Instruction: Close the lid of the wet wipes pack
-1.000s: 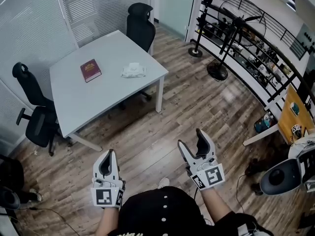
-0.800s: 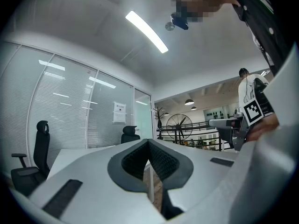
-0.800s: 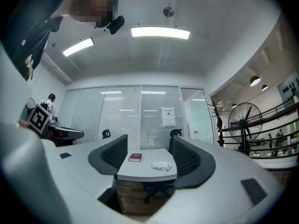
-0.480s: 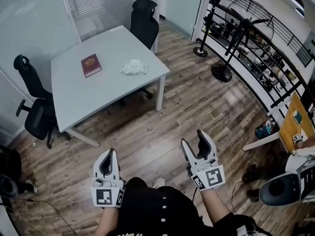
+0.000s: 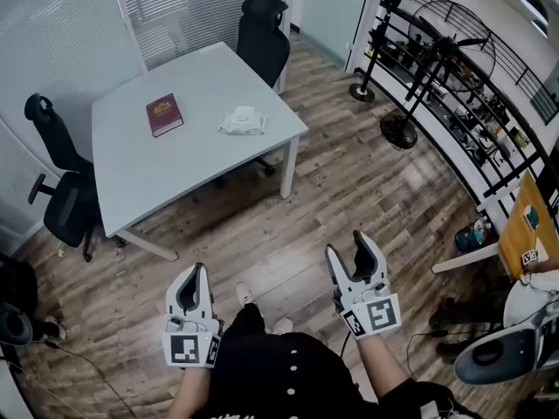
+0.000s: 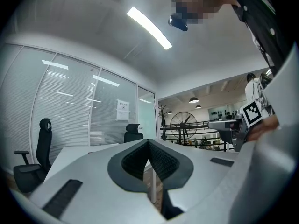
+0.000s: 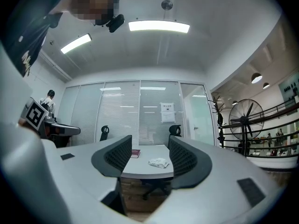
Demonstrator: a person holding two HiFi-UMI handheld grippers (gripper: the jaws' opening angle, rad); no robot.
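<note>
The wet wipes pack point(image 5: 242, 121) lies on the white tabletop point(image 5: 175, 177), toward its right side, with a red book point(image 5: 164, 114) well apart on its left. It is too small to tell whether its lid is up. I judge nothing is done yet, since I stand well away on the wooden floor point(image 5: 349, 182). My left gripper point(image 5: 194, 274) is closed on nothing. My right gripper point(image 5: 347, 247) is wide, its jaws have just been closing, and nothing is between them.

Left gripper point(image 5: 196, 271) jaws together; right gripper point(image 5: 347, 245) jaws apart, empty, just narrowing.
</note>
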